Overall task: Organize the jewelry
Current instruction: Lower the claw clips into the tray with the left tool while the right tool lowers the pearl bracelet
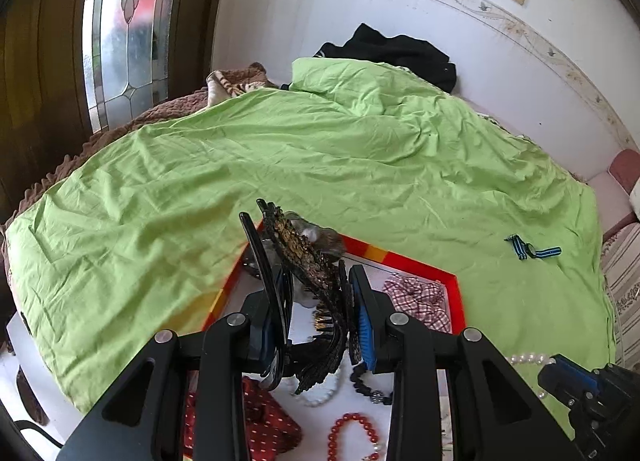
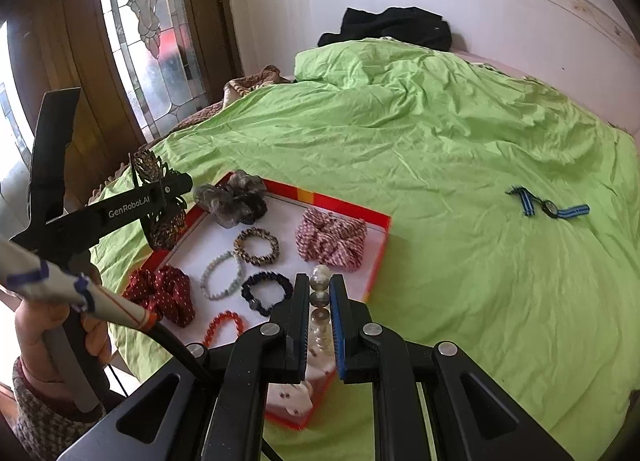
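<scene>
Bed w/ wrinkled lime-green sheet [image 2: 440,133]; on it a shallow red-rimmed tray w/ white floor [image 2: 380,221]. Left gripper [image 1: 316,297] above the tray's left edge, jaws pinching a black-and-gold filigree hair comb [image 1: 308,261]. Right gripper [image 2: 318,313] over the tray's near-right side, jaws pressed onto a strand of large pearl beads [image 2: 320,285]. In the tray: grey scrunchie [image 2: 232,199], pink checked scrunchie [image 2: 330,241], red dotted scrunchie [image 2: 160,295], pale bead bracelet [image 2: 208,277], orange bead bracelet [image 2: 212,327]. Blue-striped watch [image 2: 548,209] lies on the sheet, well apart to the right.
</scene>
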{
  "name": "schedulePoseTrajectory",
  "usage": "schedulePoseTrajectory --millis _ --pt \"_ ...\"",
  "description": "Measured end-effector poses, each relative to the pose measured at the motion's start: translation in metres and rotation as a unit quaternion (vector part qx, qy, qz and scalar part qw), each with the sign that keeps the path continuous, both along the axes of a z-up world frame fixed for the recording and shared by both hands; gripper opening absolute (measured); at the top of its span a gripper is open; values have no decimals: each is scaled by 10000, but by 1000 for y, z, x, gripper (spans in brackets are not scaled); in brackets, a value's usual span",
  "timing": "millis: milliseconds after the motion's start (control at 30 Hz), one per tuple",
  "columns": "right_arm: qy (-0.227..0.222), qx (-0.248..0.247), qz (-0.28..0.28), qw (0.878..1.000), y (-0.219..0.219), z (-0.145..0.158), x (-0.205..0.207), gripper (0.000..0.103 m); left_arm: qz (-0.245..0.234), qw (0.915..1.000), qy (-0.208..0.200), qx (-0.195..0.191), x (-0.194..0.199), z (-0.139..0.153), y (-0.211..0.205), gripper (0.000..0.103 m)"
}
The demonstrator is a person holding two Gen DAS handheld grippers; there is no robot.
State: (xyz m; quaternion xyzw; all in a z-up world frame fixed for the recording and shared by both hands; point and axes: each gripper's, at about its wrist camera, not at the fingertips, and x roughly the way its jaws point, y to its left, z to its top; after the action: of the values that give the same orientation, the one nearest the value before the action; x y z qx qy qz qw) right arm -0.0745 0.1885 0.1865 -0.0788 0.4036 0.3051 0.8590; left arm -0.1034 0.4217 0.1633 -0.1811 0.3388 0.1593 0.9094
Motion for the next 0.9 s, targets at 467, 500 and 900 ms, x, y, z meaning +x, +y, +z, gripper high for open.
schedulePoseTrajectory --millis 467,500,900 --pt "38 44 287 9996 42 -12 14 11 -292 9960 -85 -837 4 -13 34 31" --pt "47 48 271 9996 41 -13 16 11 -334 9944 -104 -993 5 -16 38 31" --pt "254 141 107 9995 38 -23 35 11 -350 9907 141 -1304 14 -34 48 31"
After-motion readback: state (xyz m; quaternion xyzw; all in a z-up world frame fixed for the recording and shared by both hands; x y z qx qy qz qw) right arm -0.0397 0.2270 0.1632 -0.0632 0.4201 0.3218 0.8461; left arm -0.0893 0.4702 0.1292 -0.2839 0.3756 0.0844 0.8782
